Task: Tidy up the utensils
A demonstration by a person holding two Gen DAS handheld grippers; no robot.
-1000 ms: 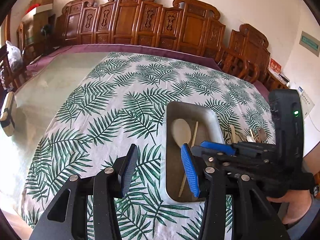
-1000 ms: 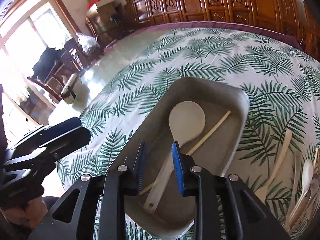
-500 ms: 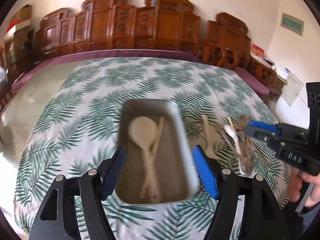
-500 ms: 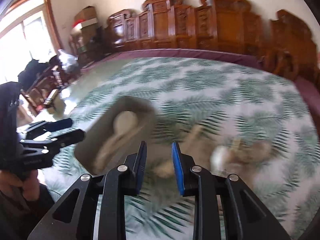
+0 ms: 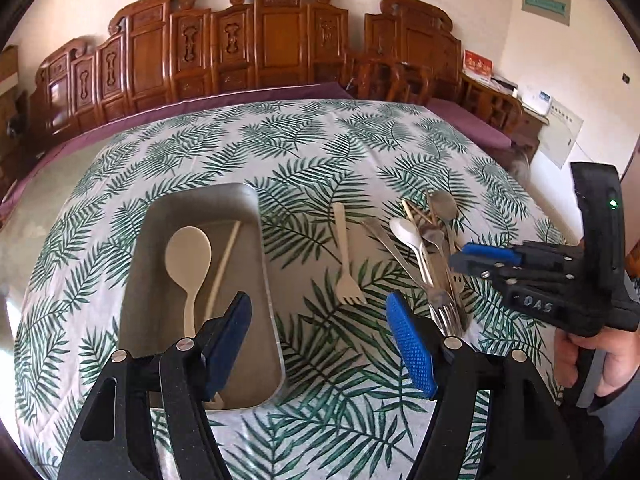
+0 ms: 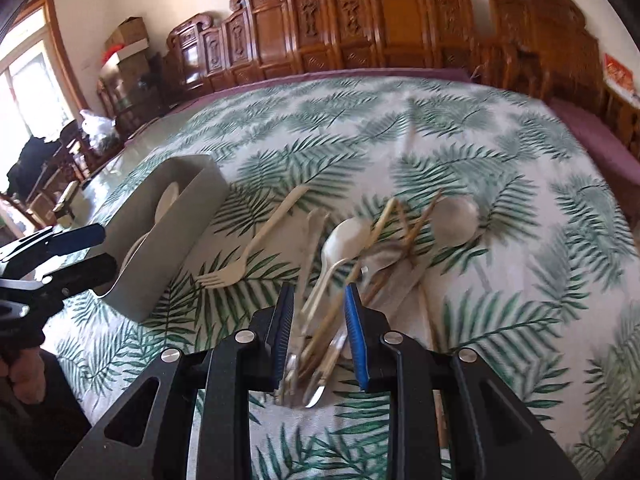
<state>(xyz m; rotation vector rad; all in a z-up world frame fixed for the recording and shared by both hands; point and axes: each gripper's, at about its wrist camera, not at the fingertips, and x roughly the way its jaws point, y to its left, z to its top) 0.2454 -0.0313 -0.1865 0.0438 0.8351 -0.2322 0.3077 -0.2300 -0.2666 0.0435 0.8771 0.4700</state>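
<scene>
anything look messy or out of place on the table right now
Yes. To the right of the grey tray, spoons, forks and chopsticks lie in a crossed, overlapping heap on the cloth, and a pale fork lies apart beside it. Only a pale spoon and one chopstick are in the tray.

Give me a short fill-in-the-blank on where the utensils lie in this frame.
1. The large beige spoon lies inside the grey ____.
2. The beige fork lies on the ____-patterned tablecloth.
3. Beside the spoon in the bin lies a single ____.

Missing words: bin; leaf; chopstick
</scene>
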